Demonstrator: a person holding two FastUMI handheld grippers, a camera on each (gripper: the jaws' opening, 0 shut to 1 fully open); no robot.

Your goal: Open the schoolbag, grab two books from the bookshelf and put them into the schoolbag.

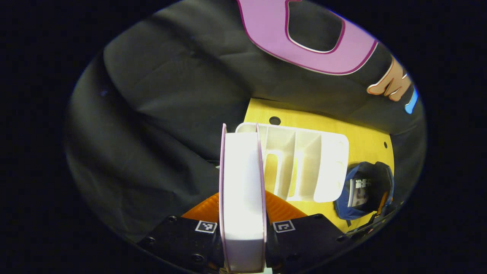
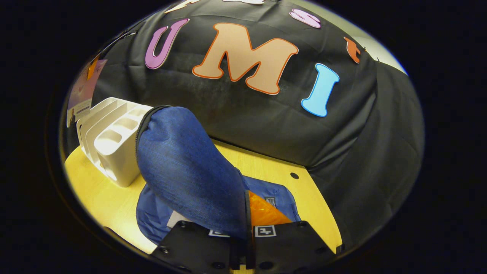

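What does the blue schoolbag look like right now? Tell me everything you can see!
The schoolbag is dark blue and looks like soft denim cloth, with a black zipper running along its edge. It lies on the yellow table beside the white bookshelf. It is open: the right tongs are shut on its flap and hold it lifted. In the left gripper view, a book lies inside the open bag, and a small tag shows on the lining.

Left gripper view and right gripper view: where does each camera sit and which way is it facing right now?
Left gripper view: rides the left gripper, clamped on a book, looking down at the white bookshelf and open schoolbag.
Right gripper view: rides the right gripper, holding the schoolbag's flap up, facing the booth wall.
Shared: bookshelf, schoolbag, yellow table.
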